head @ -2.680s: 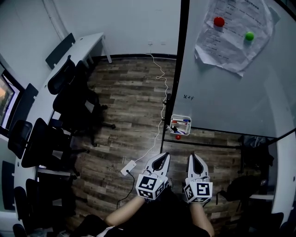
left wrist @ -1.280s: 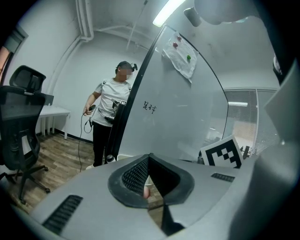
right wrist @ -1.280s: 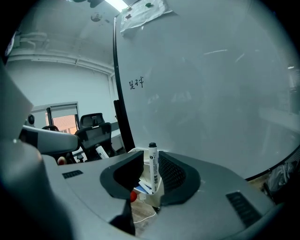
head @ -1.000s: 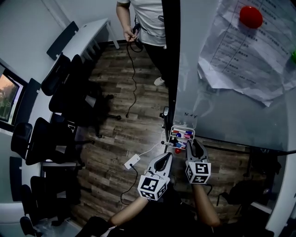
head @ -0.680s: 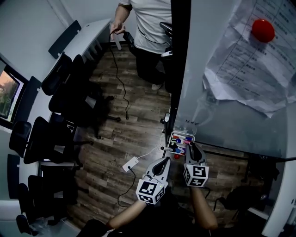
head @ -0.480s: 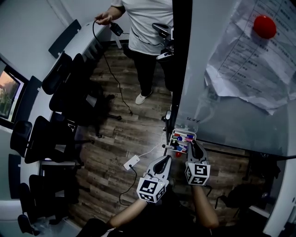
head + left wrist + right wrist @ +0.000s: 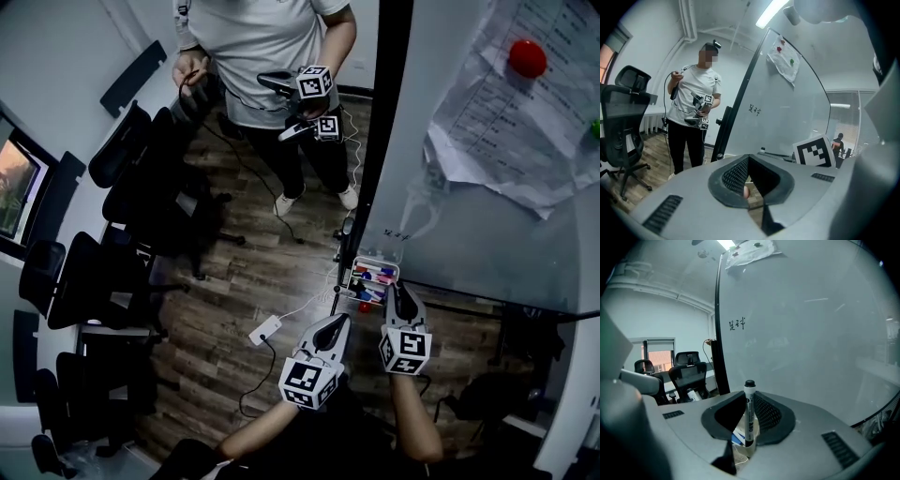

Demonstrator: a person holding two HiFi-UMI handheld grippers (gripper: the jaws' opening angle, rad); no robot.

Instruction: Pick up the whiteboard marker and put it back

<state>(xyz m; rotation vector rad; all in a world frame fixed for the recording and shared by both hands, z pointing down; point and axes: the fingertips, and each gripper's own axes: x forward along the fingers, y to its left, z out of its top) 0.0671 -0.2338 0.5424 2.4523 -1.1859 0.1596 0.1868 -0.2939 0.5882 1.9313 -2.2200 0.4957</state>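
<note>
Whiteboard marker (image 7: 749,411) upright, pinched by my right gripper (image 7: 399,296) at the tray (image 7: 377,262) on the whiteboard's (image 7: 487,234) lower edge (grasp made, I judge); returning it remains. Left gripper (image 7: 337,328) pressed together, empty.

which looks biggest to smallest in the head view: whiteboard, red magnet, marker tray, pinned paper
1. whiteboard
2. pinned paper
3. marker tray
4. red magnet
The last two look close, and the magnet seems nearer the camera, so their order is unsure.
</note>
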